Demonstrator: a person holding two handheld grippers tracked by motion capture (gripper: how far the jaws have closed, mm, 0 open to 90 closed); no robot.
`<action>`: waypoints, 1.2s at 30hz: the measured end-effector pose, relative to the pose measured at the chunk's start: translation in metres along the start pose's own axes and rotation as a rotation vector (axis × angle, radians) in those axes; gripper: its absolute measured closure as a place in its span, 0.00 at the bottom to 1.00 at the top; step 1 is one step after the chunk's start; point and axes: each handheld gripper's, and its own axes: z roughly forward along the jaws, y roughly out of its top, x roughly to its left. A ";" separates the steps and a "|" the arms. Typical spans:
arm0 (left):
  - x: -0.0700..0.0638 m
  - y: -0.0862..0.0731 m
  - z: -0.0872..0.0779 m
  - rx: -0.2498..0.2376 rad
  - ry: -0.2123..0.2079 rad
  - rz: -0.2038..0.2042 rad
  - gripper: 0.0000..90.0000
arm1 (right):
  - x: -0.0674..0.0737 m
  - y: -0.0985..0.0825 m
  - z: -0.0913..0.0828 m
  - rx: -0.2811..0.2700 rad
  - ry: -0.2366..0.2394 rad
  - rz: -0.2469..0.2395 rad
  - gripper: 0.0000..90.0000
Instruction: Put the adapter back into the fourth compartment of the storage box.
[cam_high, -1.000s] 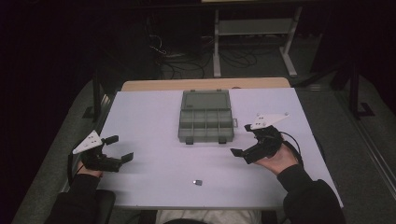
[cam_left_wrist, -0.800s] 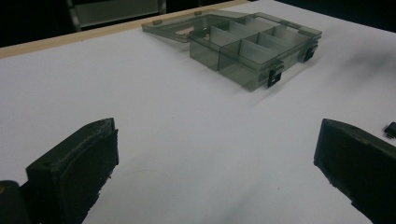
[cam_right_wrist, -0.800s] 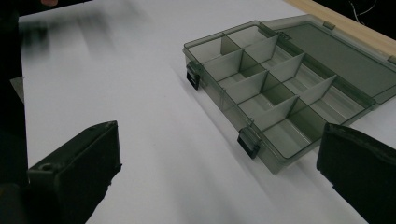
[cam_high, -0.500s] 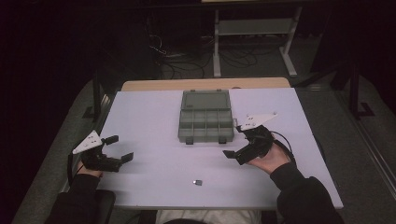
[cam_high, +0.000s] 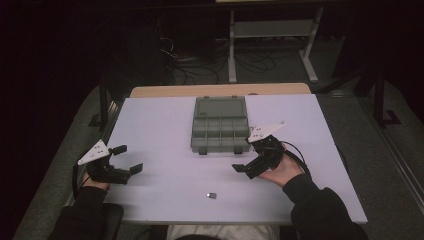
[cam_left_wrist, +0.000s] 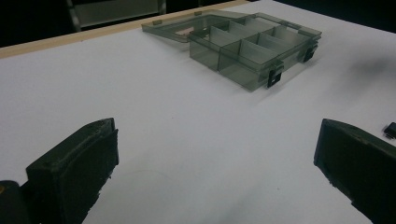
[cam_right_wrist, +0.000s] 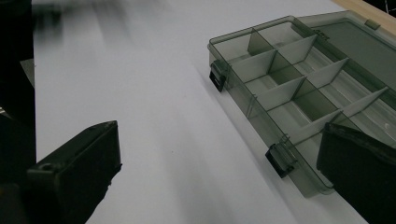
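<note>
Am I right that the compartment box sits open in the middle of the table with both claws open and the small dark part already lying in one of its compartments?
Not quite: the high view shows the small dark part on the bare table, nearer the person than the compartment box, whose visible compartments look empty. The rest holds: box open, left claw and right claw both open.

overhead plus two low tool cameras

The table top (cam_high: 165, 125) looks like smooth, matt white laminate, with a strip of pale wood (cam_high: 220, 90) along its far edge; the organiser box (cam_high: 220, 125) is smoky grey translucent plastic — glossy on its lid and dividers, with opaque black latches (cam_left_wrist: 275, 77). The left gripper (cam_high: 124, 160) and the right gripper (cam_high: 245, 160) have matt black jaws, slightly rough and scuffed at the edges — each carries a flat, pale grey plate (cam_high: 93, 152) with a dull finish; the sleeve (cam_high: 320, 210) is dark cloth.
</note>
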 end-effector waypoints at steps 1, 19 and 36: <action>0.000 0.000 0.000 0.000 0.000 0.000 0.00 | 0.000 0.000 0.002 0.002 0.002 -0.007 0.00; 0.000 0.000 0.000 0.000 -0.001 0.000 0.00 | 0.009 0.006 0.020 0.039 0.046 -0.033 0.00; 0.000 0.000 0.000 0.001 -0.002 0.001 0.00 | 0.016 0.007 0.037 0.069 0.076 -0.051 0.00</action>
